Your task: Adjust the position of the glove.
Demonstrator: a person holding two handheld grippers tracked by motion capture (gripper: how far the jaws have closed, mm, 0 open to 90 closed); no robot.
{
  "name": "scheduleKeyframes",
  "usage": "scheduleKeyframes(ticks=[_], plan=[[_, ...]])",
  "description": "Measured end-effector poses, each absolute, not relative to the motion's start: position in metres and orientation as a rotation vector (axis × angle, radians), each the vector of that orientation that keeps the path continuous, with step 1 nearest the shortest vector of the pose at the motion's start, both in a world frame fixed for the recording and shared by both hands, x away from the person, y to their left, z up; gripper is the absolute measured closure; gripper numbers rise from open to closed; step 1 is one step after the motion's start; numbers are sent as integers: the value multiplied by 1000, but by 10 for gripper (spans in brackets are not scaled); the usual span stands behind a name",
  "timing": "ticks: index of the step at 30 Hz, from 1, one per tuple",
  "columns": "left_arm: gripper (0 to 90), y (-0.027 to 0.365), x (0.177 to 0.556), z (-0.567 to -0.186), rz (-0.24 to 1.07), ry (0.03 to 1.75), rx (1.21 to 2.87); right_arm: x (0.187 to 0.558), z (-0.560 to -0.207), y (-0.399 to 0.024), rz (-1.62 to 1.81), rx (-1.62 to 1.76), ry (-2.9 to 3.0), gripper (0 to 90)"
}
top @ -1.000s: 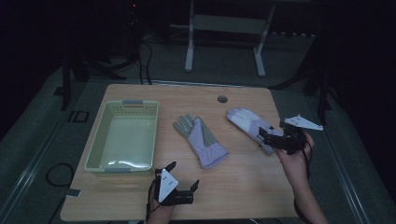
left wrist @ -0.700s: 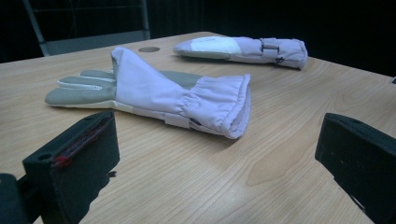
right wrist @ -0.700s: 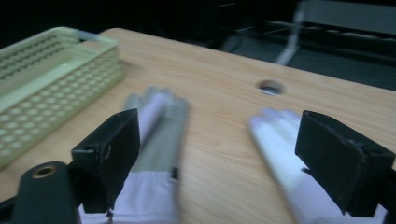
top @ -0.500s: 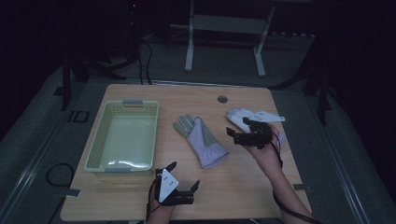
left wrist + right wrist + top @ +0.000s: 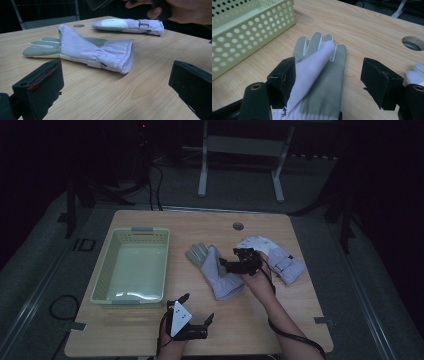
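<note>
A lavender glove with a grey palm (image 5: 215, 270) lies mid-table, its thumb part folded over the fingers (image 5: 319, 57). A second glove, white and lavender (image 5: 280, 260), lies to its right, farther off in the left gripper view (image 5: 127, 25). My right gripper (image 5: 227, 260) hovers open just over the middle glove, and its jaws straddle the glove's body (image 5: 329, 75) without closing on it. My left gripper (image 5: 197, 307) rests open near the table's front edge, pointed at the glove's cuff (image 5: 117, 57), with nothing between its jaws (image 5: 115, 77).
A pale green perforated basket (image 5: 100, 275) stands at the table's left, its wall close by in the right gripper view (image 5: 249, 32). A round cable hole (image 5: 238, 226) sits near the table's far edge. The person's right hand (image 5: 180, 10) holds the right gripper.
My right gripper has swung left, from the right-hand glove near the table's edge to above the middle glove. The left gripper has stayed put.
</note>
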State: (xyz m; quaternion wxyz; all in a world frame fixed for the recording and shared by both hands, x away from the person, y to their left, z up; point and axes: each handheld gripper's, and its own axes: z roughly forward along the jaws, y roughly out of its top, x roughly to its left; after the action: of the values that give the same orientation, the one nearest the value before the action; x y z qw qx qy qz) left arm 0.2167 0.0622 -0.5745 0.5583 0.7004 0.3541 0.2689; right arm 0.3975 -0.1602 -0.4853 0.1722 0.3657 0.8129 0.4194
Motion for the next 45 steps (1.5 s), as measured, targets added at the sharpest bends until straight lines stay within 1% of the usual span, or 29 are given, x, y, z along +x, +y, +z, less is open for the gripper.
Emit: scheduleKeyframes(ticks=[4,6,10,16,21,23,24,29,31,34,35,38,45], plan=[[0,61,216,-574,646,822,1660,407,-497,-149,1192,1036,2353,281],[0,61,216,-574,646,822,1660,411,-503,-144,1151,1025,2367,302],[0,62,216,-574,639,825,1657,418,-514,-137,1086,1030,2397,304],[0,60,215,-574,642,813,1664,426,-532,-137,1027,1012,2450,334],[0,60,215,-574,637,816,1664,433,-542,-136,968,1073,2494,342],[0,60,215,-574,635,816,1664,434,-544,-136,966,1074,2509,373],[0,60,215,-574,637,815,1665,433,-545,-135,971,1058,2510,424],[0,60,215,-574,640,813,1669,435,-550,-140,1045,1102,2547,541],[0,60,215,-574,639,815,1671,435,-550,-140,1049,1089,2558,606],[0,59,216,-574,637,818,1671,433,-548,-139,1024,1085,2556,745],[0,59,216,-574,637,818,1673,432,-547,-138,1011,1085,2550,775],[0,59,216,-574,636,819,1674,428,-544,-136,1009,1122,2515,814],[0,60,216,-574,629,823,1669,413,-520,-136,1118,1173,2392,826]])
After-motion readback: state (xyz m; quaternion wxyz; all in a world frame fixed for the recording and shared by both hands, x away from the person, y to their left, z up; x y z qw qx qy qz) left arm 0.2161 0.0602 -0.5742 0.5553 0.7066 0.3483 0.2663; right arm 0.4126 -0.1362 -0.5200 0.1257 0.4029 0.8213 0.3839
